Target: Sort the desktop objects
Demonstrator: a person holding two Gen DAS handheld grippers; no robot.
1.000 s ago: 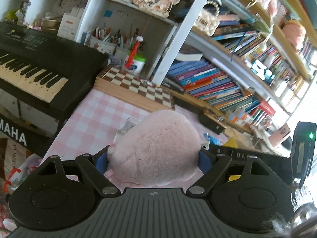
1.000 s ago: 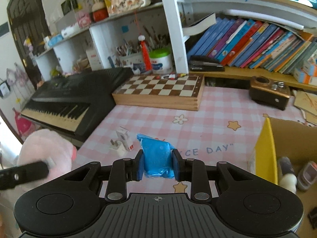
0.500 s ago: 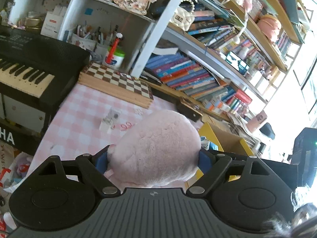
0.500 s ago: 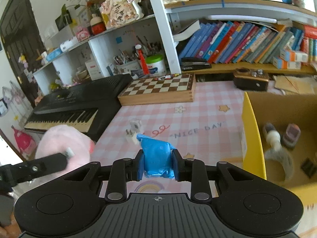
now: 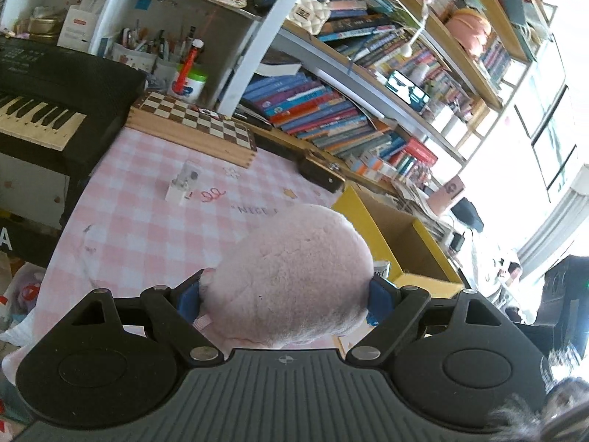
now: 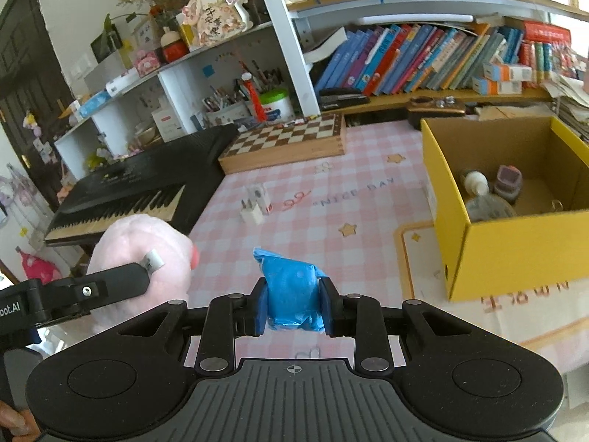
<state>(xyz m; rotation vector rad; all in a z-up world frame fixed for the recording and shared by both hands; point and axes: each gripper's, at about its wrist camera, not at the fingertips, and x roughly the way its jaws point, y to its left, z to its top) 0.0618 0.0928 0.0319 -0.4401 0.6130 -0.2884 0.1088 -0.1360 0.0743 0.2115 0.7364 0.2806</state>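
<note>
My left gripper (image 5: pixel 287 296) is shut on a round pink plush toy (image 5: pixel 291 276), which fills the space between its blue pads. From the right wrist view the same pink plush toy (image 6: pixel 143 254) hangs at the lower left above the table edge. A crumpled blue packet (image 6: pixel 292 287) sits squeezed in my right gripper (image 6: pixel 293 307), held over the pink checked tablecloth (image 6: pixel 313 228). The yellow cardboard box (image 6: pixel 508 250) stands open to the right, with a small bottle (image 6: pixel 476 184) and a small jar (image 6: pixel 510 180) inside. In the left wrist view the yellow box (image 5: pixel 371 217) lies just beyond the plush.
A white plug adapter (image 6: pixel 256 204) stands mid-table, also seen as the adapter (image 5: pixel 182 186). A chessboard box (image 6: pixel 287 145) lies at the back, a black keyboard (image 6: pixel 140 191) to the left. Bookshelves (image 6: pixel 423 55) line the rear wall; a small brown box (image 6: pixel 436 108) sits beneath them.
Both grippers have swung right with their loads. The yellow box has come into fuller view on the right, and the keyboard has slid toward the left edge.
</note>
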